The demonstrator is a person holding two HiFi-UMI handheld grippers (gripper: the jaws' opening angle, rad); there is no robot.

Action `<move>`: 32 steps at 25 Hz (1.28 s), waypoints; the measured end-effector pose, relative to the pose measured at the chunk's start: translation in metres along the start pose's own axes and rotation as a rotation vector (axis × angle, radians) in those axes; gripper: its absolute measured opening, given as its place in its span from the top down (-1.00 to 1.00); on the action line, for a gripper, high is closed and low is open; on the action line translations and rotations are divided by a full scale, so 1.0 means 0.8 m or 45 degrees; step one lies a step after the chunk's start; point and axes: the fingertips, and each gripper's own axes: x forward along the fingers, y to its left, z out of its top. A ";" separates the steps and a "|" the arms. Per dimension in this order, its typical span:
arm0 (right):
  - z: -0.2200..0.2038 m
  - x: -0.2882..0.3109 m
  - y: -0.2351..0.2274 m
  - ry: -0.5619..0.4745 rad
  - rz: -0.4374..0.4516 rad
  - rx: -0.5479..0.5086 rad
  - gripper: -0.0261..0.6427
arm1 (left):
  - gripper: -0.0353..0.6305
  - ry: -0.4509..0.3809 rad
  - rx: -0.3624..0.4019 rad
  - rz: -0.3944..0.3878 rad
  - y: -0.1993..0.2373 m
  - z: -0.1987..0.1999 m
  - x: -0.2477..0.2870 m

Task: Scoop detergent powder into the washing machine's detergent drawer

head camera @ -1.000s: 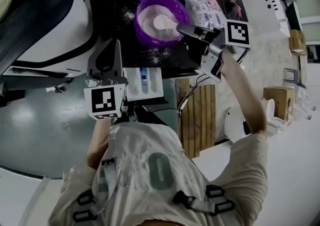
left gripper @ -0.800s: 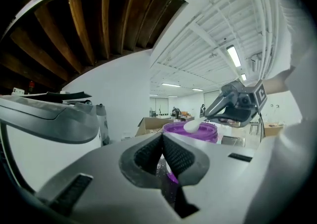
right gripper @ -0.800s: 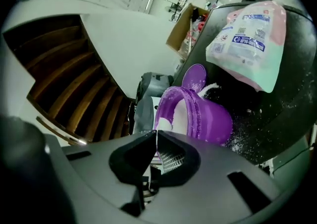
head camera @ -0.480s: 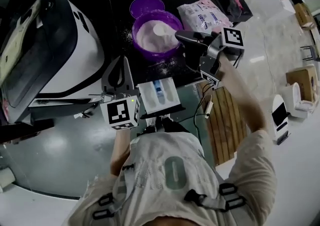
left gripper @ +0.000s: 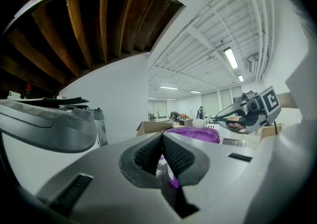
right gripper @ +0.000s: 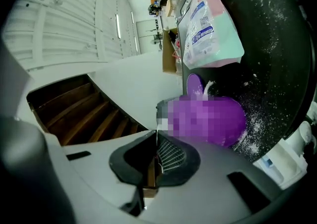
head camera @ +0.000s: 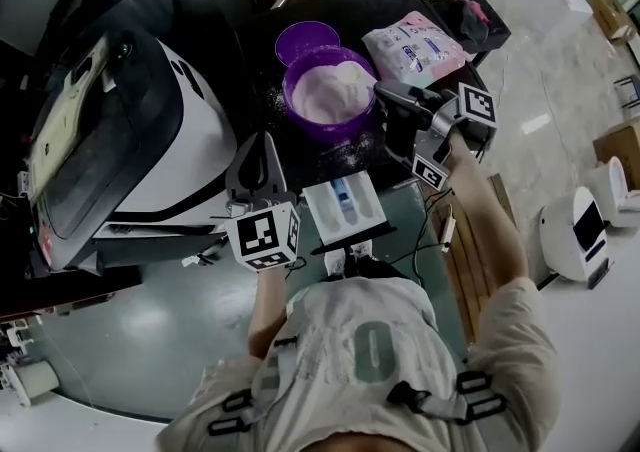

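The right gripper is clamped on the handle of a white scoop, which sits just over the far-right rim of the purple bowl heaped with detergent powder. The left gripper, jaws pressed together on nothing, hangs near the bowl, just left of the open detergent drawer. A washing machine stands left, and a detergent bag and purple lid lie beyond. Both grippers keep the places they had half a second ago.
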 end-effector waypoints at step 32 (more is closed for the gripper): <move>-0.191 -0.071 -0.080 0.183 0.048 -0.061 0.89 | 0.83 -0.017 -0.033 -0.021 0.008 -0.020 -0.057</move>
